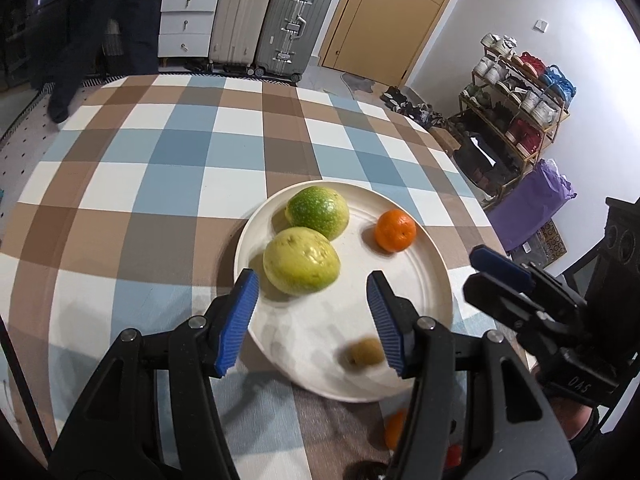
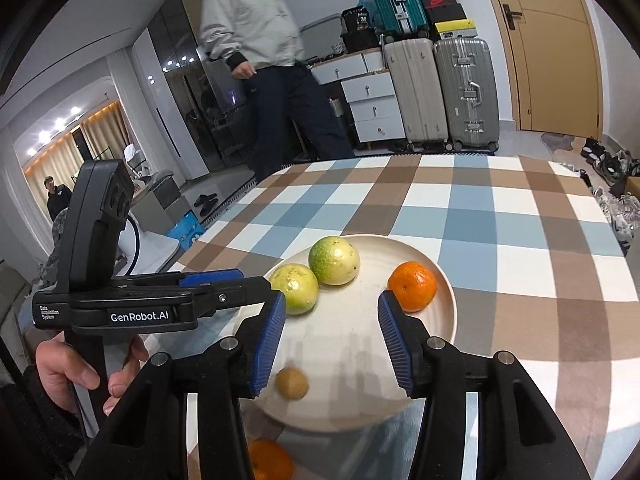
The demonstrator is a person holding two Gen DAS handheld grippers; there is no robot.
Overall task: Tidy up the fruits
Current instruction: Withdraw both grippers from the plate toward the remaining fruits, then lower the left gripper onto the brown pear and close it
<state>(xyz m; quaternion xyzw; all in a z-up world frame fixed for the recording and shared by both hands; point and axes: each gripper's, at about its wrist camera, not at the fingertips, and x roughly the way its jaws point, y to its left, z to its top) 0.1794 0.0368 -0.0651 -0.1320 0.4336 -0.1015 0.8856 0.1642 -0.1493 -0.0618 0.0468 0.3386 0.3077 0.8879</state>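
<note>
Nearest, an orange (image 2: 270, 460) waits on the counter (image 2: 520, 216), off the plate (image 2: 448, 320). Both the right gripper (image 2: 332, 344) and left gripper (image 1: 312, 320) hover spread and empty above it. A small brown fruit (image 2: 292, 384), two green ones and another orange sit gathered there.

My left gripper (image 2: 208, 284) reads "GenRobot.AI" in white on its black side, with a small "Data Acquisition System" label just left of that. My right gripper (image 1: 500, 276) has "045" on its black body, seen upside down. A dark box (image 2: 357, 20) on the drawer unit (image 2: 372, 108) shows "30". Nothing else is legible.
</note>
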